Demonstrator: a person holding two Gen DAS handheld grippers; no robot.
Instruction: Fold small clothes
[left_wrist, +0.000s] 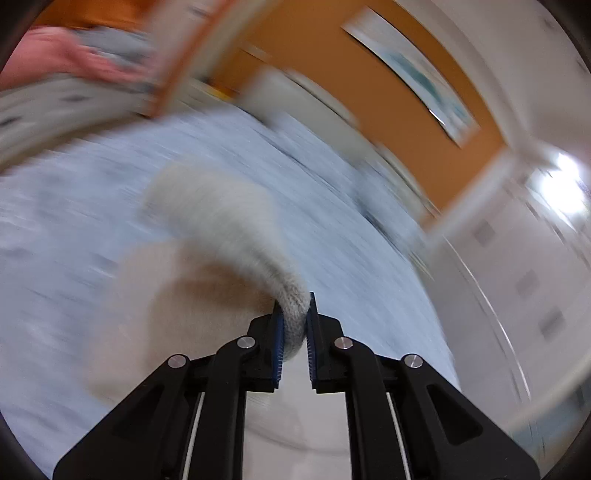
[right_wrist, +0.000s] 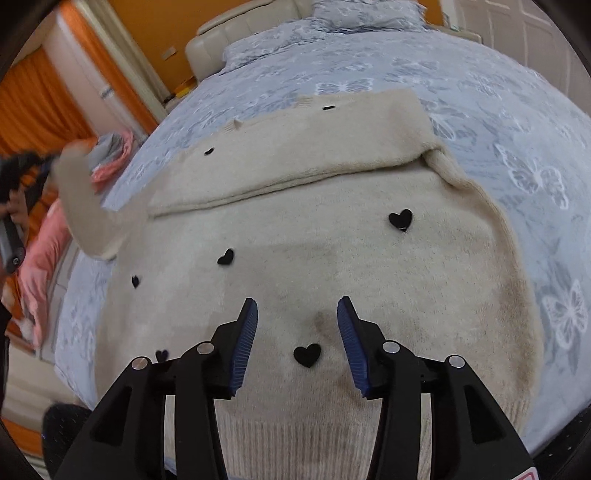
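Left hand-held gripper: its jaws were clamped on the ribbed cuff of a sleeve; the sleeve rose away ahead of the fingers and curved to the left, badly blurred.

Right hand-held gripper: its blue-padded fingers stood apart with nothing between them, poised above the lower body of the sweater; whether they touched the knit cannot be told.

Sweater: a cream knit dotted with small black hearts lay spread on the bed directly ahead of and beneath the right hand-held gripper, its ribbed hem nearest the fingers.

Folded sleeve: one sleeve lay across the upper part of the sweater, beyond the right hand-held gripper, flat against the body.

Lifted sleeve: in the right wrist view the other sleeve stood raised off the bed at far left, beside a dark blurred shape.

Bed: covered by a pale blue sheet printed with white butterflies, it extended on all sides of the sweater.

Pink cloth: lay at the bed's edge, far left of the right hand-held gripper.
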